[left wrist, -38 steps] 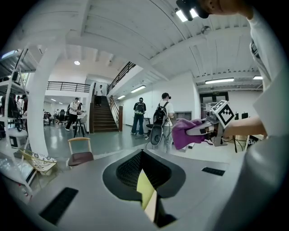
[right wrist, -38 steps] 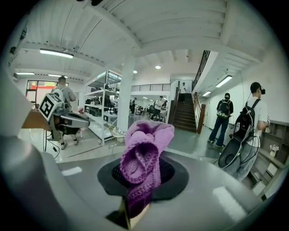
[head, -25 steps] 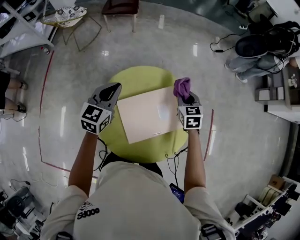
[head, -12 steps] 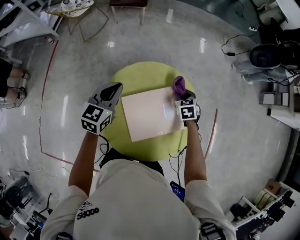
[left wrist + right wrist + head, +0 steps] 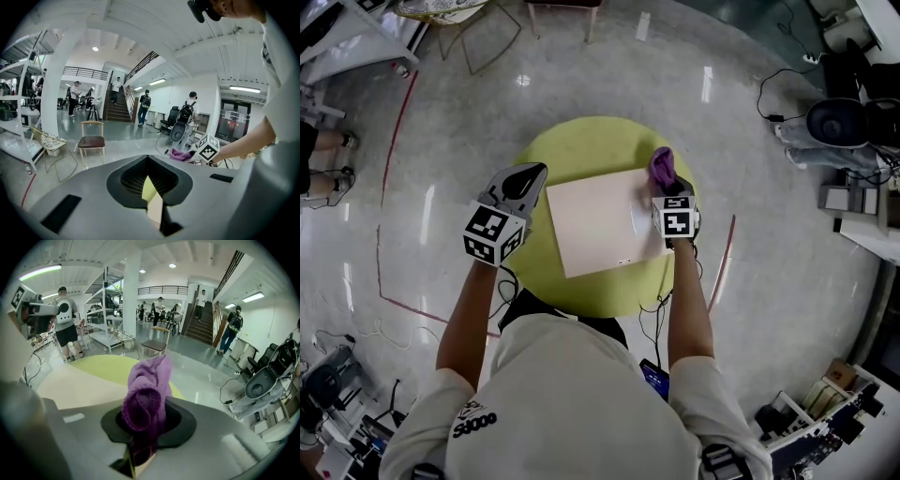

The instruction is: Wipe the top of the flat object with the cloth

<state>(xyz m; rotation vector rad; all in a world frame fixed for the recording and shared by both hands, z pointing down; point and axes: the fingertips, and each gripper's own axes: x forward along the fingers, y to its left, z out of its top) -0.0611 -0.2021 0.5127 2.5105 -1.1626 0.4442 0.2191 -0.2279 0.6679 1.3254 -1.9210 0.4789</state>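
Cloth in right gripper

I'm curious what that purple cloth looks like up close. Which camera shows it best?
The right gripper view: the cloth fills the middle, bunched between the right tongs. The head view shows a small purple lump; the left gripper view, a distant speck.

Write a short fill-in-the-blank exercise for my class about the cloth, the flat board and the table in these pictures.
1. The right gripper is shut on a ____ cloth.
2. The flat board lies on a ____ yellow-green table.
3. In the head view, the cloth is at the board's far ____ corner, while the left gripper is at the opposite side edge.

Missing words: purple; round; right.
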